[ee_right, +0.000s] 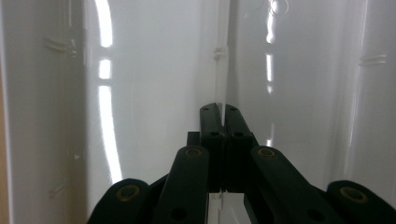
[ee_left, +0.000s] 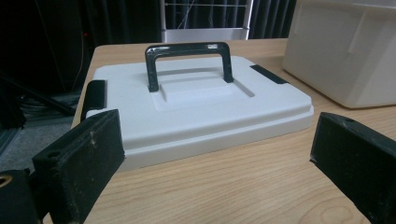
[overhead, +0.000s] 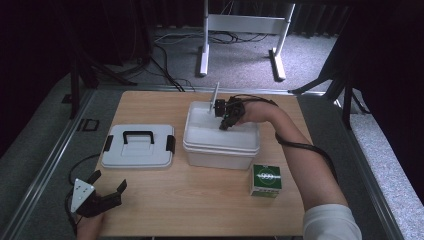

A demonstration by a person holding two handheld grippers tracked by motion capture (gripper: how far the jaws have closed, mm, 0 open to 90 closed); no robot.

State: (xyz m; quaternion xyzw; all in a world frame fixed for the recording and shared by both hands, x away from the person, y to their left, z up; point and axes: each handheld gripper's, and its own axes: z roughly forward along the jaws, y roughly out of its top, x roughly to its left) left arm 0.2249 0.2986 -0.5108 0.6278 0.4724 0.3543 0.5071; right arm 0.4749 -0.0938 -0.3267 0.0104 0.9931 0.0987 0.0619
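The right tongs point(ee_right: 219, 112) close on a thin clear sheet point(ee_right: 223, 79) whose far edge cannot be traced against the glossy white box point(ee_right: 154, 93) wall; the print on the green carton point(overhead: 266, 180) is too small to read. The left tongs point(ee_left: 215, 154) are cut off at the bottom edge of the left gripper view; the box is cropped at that view's right.

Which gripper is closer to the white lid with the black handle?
Left. The left gripper sits open just in front of the lid; the right gripper is across the table inside the white box.
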